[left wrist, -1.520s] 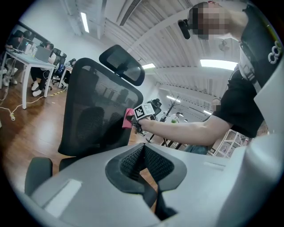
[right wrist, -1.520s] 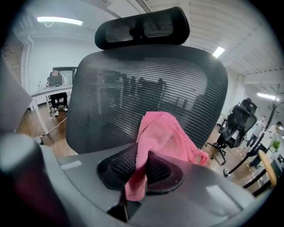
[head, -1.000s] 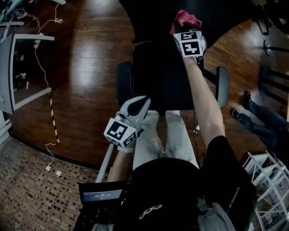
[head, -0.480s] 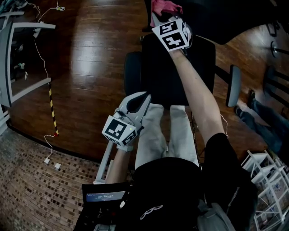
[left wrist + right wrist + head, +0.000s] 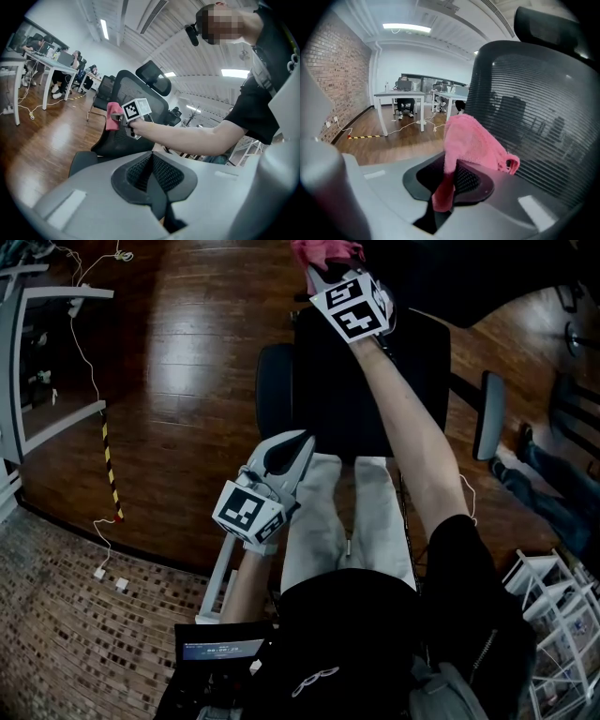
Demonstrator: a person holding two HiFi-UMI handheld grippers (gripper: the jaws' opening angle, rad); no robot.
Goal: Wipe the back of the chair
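While the mesh chair back sits just ahead-right of the right gripper, its jaws pinch the pink cloth. Best to press the loose fold flat on the mesh and sweep in overlapping passes. Left gripper is pressed together, empty, well behind.
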